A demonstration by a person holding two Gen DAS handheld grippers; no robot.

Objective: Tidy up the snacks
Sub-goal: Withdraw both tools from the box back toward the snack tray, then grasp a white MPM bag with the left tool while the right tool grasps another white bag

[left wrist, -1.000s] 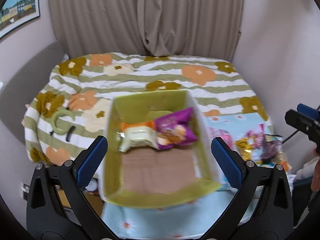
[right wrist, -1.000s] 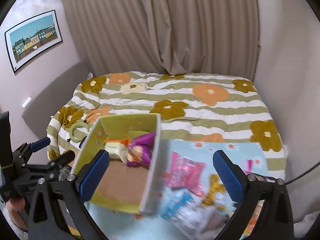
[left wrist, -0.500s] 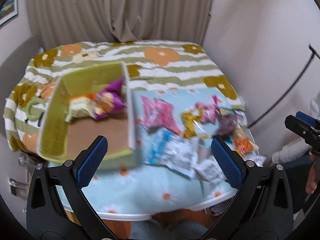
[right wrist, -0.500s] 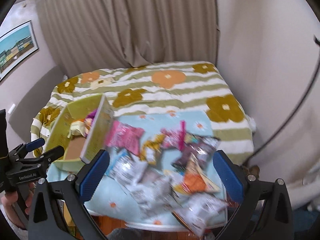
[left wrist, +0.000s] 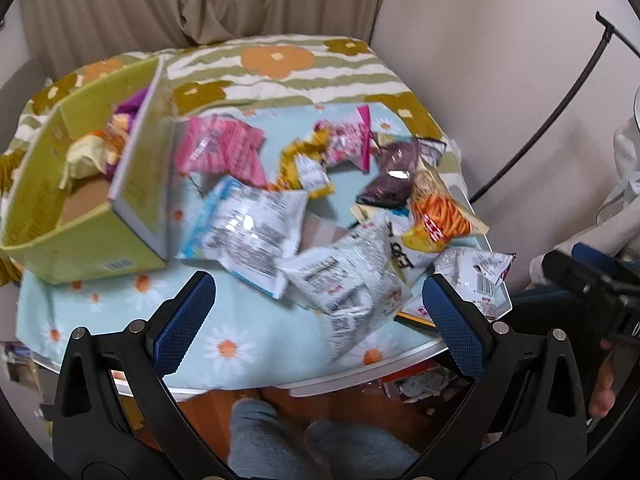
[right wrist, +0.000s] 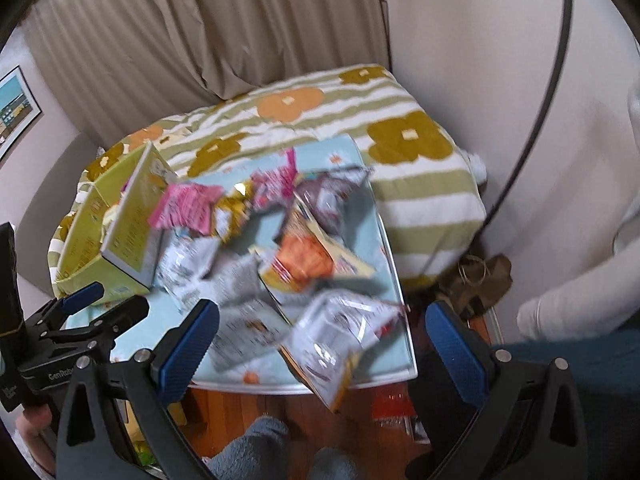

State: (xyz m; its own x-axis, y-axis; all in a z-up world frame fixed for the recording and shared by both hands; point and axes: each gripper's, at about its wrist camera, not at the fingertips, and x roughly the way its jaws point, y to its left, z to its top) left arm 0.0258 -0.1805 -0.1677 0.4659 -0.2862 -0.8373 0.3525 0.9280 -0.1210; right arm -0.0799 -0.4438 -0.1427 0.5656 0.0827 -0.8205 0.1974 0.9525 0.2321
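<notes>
Tongs wide apart and empty: we hold our left gripper [left wrist: 320,312] and right gripper [right wrist: 322,338] above snack packets [left wrist: 256,232], right of the green box [left wrist: 80,208].

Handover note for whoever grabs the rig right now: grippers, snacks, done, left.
Left gripper: open, empty, above the near edge of the table.
Right gripper: open, empty, over the table's right near corner.
Green box sits at the left of the table and already holds a few packets, one purple.
Loose to its right: pink packet, blue-and-white packet, yellow packet, dark purple packet, orange packet, several white ones.
Done: a few boxed. Left: the rest of the pile.
</notes>
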